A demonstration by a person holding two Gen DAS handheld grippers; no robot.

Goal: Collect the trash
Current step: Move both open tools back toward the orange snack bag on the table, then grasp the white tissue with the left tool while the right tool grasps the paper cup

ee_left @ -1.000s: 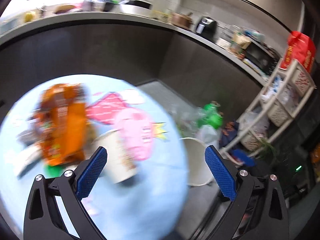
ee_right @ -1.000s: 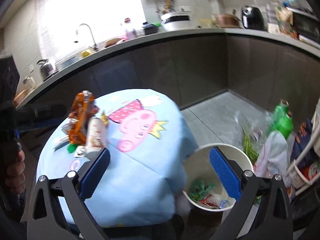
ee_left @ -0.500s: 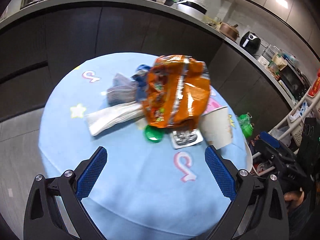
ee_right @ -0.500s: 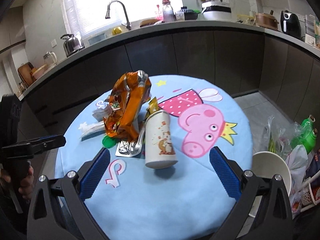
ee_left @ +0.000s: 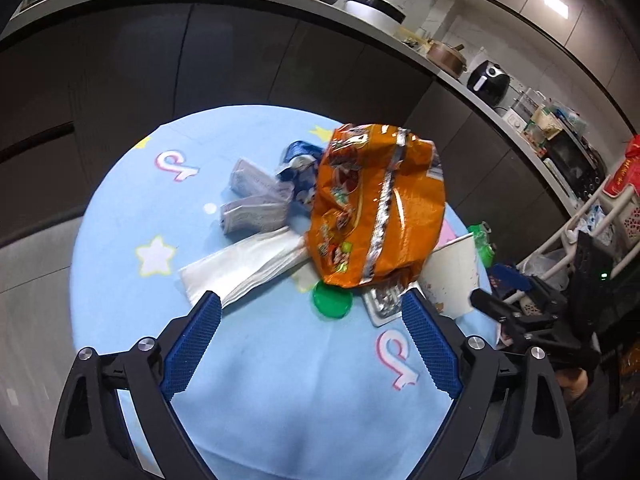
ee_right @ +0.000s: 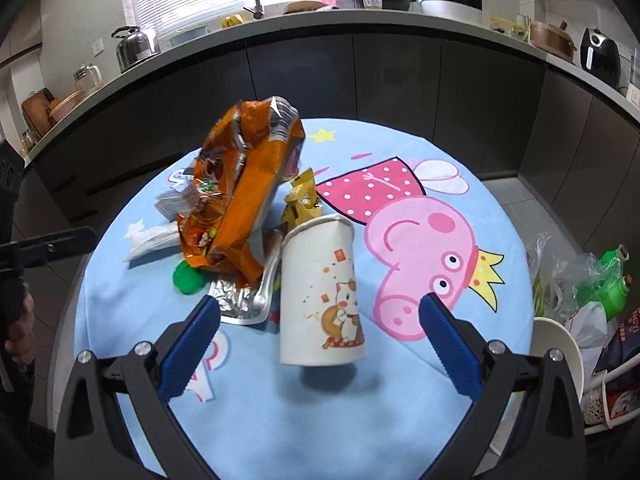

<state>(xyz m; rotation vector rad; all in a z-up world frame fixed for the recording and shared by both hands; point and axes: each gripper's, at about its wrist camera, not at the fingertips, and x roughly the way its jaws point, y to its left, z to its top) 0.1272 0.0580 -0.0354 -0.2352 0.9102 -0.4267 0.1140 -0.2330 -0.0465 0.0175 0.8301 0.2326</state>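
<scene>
Kitchen counters are curving behind a round blue table (ee_right: pixel 400 420) where trash is piling: orange snack bag (ee_left: pixel 376 208) leaning over foil tray (ee_right: pixel 244 300), paper cup (ee_right: pixel 320 296) beside. Left gripper (ee_left: pixel 310 320) is closing, nothing between; right gripper (ee_right: pixel 320 322) is gaping wide, empty.

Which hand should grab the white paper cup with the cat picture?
Probably the right. The right gripper stands open with the white paper cup straight ahead; the left gripper, jaws closing, faces the white napkin.

Round table, blue cloth (ee_right: pixel 400 420): orange bag (ee_right: pixel 244 192), paper cup (ee_right: pixel 320 296), napkin (ee_left: pixel 240 268).
</scene>
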